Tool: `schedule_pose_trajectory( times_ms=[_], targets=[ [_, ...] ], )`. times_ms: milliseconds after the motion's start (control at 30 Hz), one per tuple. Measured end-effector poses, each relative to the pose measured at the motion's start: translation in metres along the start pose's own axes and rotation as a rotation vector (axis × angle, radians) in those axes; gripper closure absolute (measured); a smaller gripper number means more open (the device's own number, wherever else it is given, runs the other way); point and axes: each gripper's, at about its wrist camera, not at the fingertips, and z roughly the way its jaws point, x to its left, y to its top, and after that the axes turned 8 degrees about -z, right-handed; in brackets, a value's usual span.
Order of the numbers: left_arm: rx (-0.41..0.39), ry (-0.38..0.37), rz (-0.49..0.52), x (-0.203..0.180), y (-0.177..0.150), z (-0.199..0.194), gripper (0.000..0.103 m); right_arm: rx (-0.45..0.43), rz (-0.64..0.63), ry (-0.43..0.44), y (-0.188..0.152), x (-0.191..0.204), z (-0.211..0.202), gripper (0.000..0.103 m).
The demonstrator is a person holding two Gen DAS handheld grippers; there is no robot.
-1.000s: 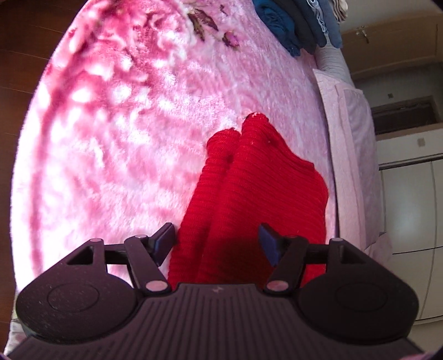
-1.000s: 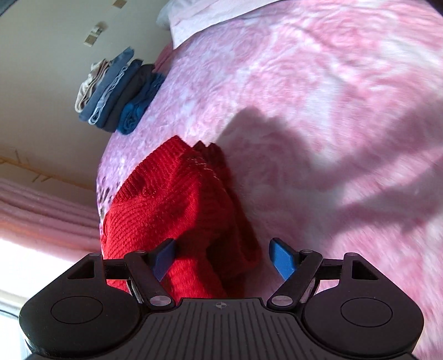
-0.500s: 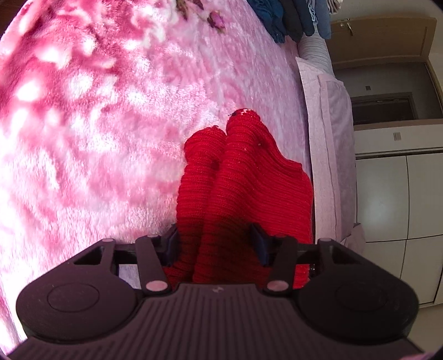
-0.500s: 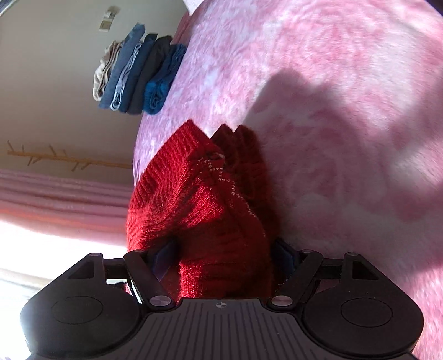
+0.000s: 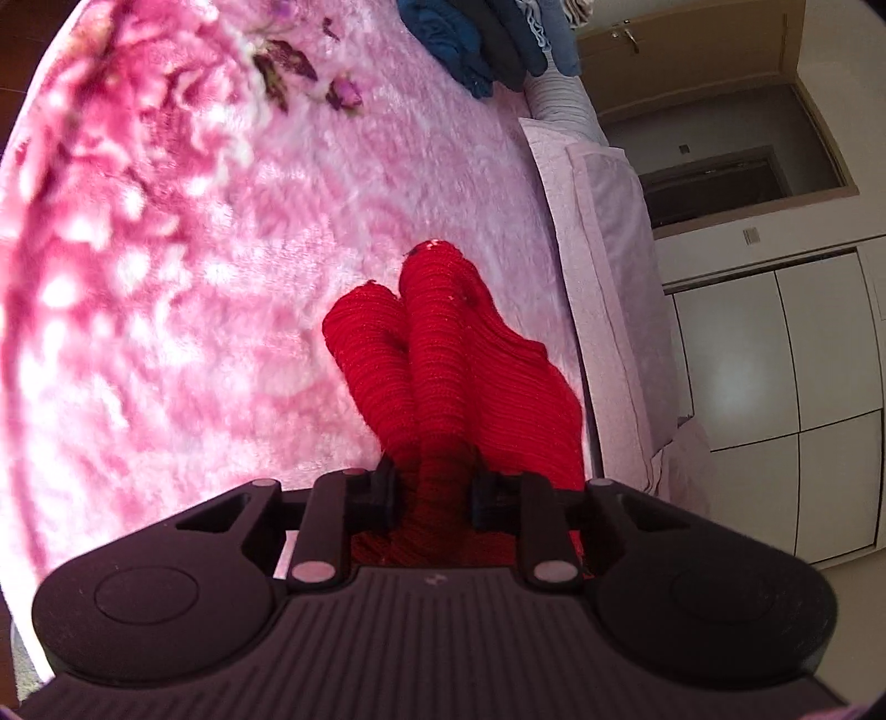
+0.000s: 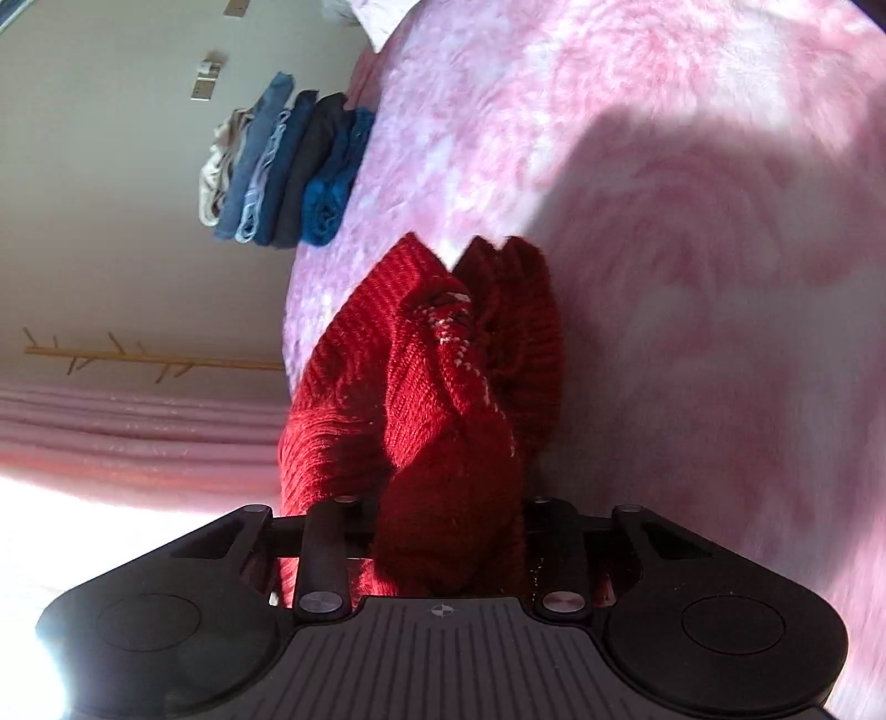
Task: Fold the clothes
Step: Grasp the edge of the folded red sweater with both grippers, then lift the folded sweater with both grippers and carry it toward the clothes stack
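Note:
A red knitted sweater [image 5: 454,360] lies bunched on a pink fluffy blanket [image 5: 194,249]. My left gripper [image 5: 434,490] is shut on a fold of the sweater at its near end. In the right wrist view the same red sweater [image 6: 437,387] shows with white stitching, and my right gripper [image 6: 448,531] is shut on a thick bunch of it, lifted off the blanket [image 6: 692,221]. The fingertips of both grippers are mostly hidden by the knit.
A stack of folded blue, dark and beige clothes [image 6: 282,166] sits at the far end of the bed, also in the left wrist view [image 5: 487,44]. A pale pink pillow [image 5: 603,249] lies along the bed's edge. White cupboards [image 5: 775,360] stand beyond.
Both grippers closed from open onto the red sweater. The sweater has bunched up and risen between the right fingers.

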Motion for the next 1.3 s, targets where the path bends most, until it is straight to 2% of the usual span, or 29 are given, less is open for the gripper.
schedule_pose_trajectory(
  times_ms=[67, 100, 133, 167, 200, 267, 300, 333, 367, 400, 433, 533, 700, 867, 1000, 1067, 1167, 1300],
  targets=[
    [0.014, 0.030, 0.003, 0.009, 0.000, 0.006, 0.082, -0.009, -0.022, -0.045, -0.009, 0.004, -0.002, 0.066],
    [0.016, 0.033, 0.008, 0.015, 0.001, 0.012, 0.077, -0.018, -0.053, -0.084, -0.011, 0.005, -0.001, 0.055],
    [0.013, 0.037, -0.005, 0.021, 0.003, 0.016, 0.073, -0.033, -0.066, -0.110, -0.012, 0.005, -0.002, 0.039],
    [0.010, 0.040, -0.027, 0.030, 0.005, 0.016, 0.064, -0.057, -0.053, -0.117, -0.012, 0.002, -0.005, 0.037],
    [0.010, 0.036, -0.044, 0.036, 0.007, 0.019, 0.059, -0.078, -0.042, -0.120, -0.012, -0.001, -0.007, 0.037],
    [0.021, 0.016, -0.043, 0.042, 0.007, 0.024, 0.060, -0.101, -0.014, -0.113, -0.013, -0.008, -0.010, 0.036],
    [0.027, 0.007, -0.040, 0.044, 0.005, 0.026, 0.065, -0.093, 0.017, -0.097, -0.014, -0.014, -0.008, 0.036],
    [0.038, -0.003, -0.030, 0.043, 0.005, 0.028, 0.069, -0.092, 0.043, -0.077, -0.016, -0.017, -0.005, 0.036],
    [0.044, -0.008, -0.016, 0.041, 0.006, 0.030, 0.078, -0.101, 0.059, -0.064, -0.021, -0.017, -0.001, 0.037],
    [0.042, -0.010, -0.001, 0.039, 0.007, 0.029, 0.081, -0.110, 0.076, -0.052, -0.025, -0.017, 0.003, 0.052],
    [0.042, -0.020, 0.014, 0.038, 0.010, 0.029, 0.082, -0.129, 0.097, -0.047, -0.029, -0.015, 0.004, 0.060],
    [0.103, -0.045, 0.017, 0.033, 0.029, 0.024, 0.085, -0.227, 0.175, -0.073, -0.041, -0.001, -0.005, 0.069],
    [0.221, -0.064, 0.031, 0.004, 0.079, 0.001, 0.085, -0.360, 0.273, -0.116, -0.068, 0.060, -0.020, 0.072],
    [0.273, -0.063, 0.129, -0.056, 0.138, -0.041, 0.085, -0.491, 0.374, -0.096, -0.092, 0.132, -0.010, 0.072],
    [0.269, -0.066, 0.190, -0.101, 0.166, -0.068, 0.085, -0.551, 0.403, -0.053, -0.093, 0.175, -0.002, 0.072],
    [0.253, -0.077, 0.205, -0.122, 0.178, -0.080, 0.085, -0.566, 0.400, -0.032, -0.077, 0.197, 0.006, 0.072],
    [0.215, -0.103, 0.209, -0.149, 0.186, -0.094, 0.085, -0.574, 0.373, 0.004, -0.064, 0.219, -0.006, 0.072],
    [0.167, -0.135, 0.205, -0.188, 0.202, -0.108, 0.085, -0.578, 0.321, 0.043, -0.031, 0.258, -0.014, 0.072]
  ],
)
